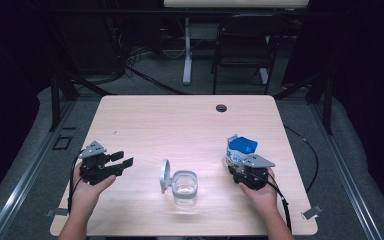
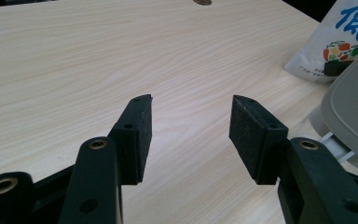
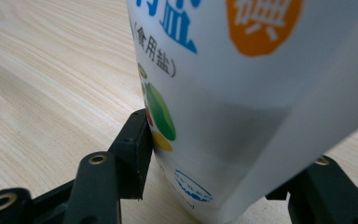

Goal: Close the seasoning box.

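A white salt bag (image 1: pixel 241 147) with blue print and a blue top stands on the table's right side, also seen far right in the left gripper view (image 2: pixel 342 37). My right gripper (image 1: pixel 237 167) holds its lower end; in the right gripper view the bag (image 3: pixel 242 93) sits between the jaws of that gripper (image 3: pixel 214 154), the left pad (image 3: pixel 137 149) touching it and the right pad hidden behind it. My left gripper (image 1: pixel 122 160) rests at the left, open (image 2: pixel 190 126) over bare wood. A clear container (image 1: pixel 185 186) with its hinged lid (image 1: pixel 165 176) raised stands between the hands.
The wooden table (image 1: pixel 180 120) has a round cable hole (image 1: pixel 221 107) near its far edge. The container's grey lid (image 2: pixel 354 121) stands close to the left gripper's right jaw. A dark chair (image 1: pixel 242 45) and a desk leg (image 1: pixel 187 55) stand beyond the table.
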Available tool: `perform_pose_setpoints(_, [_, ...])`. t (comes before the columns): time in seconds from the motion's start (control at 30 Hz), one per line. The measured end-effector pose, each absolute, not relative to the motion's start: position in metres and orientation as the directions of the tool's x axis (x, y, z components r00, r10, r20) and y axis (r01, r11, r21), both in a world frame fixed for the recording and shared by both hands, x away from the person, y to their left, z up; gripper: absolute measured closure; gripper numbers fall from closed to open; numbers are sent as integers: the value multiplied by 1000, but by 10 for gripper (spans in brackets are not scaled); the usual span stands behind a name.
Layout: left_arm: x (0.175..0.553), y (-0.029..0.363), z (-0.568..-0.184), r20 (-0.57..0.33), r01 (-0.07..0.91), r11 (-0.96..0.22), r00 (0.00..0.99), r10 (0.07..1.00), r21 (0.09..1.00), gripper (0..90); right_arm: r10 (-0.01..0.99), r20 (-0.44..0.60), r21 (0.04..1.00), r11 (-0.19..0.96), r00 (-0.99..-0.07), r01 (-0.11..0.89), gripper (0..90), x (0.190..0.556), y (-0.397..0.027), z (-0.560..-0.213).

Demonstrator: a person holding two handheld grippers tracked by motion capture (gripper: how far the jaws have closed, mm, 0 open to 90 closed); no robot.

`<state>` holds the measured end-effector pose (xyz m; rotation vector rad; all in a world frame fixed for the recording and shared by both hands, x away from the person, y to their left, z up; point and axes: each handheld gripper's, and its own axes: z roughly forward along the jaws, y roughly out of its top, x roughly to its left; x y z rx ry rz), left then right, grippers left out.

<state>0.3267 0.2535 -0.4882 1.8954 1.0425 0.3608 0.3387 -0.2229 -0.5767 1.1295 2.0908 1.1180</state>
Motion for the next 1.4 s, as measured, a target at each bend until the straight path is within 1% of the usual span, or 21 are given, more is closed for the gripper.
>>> perform_pose_setpoints(0.43, [327,255,-488,-161,520,-231,601,783,822,494,854,-54,845,315,-518,432,471,337,-223,-576])
perform_pose_setpoints(0.77, [327,255,-488,-162,520,-226,598,785,823,495,848,-80,837,343,-525,426,476,335,-222,-574])
perform_pose_setpoints(1.07, [326,254,-488,-160,516,-224,598,785,827,495,835,-121,827,383,-537,410,477,330,-221,-570])
perform_pose_setpoints(1.33, [326,253,-488,-155,512,-229,600,785,828,493,822,-131,848,383,-555,367,477,322,-217,-562])
perform_pose_setpoints(1.4, [326,253,-488,-147,509,-233,598,788,829,486,816,-147,845,397,-559,358,477,320,-216,-557])
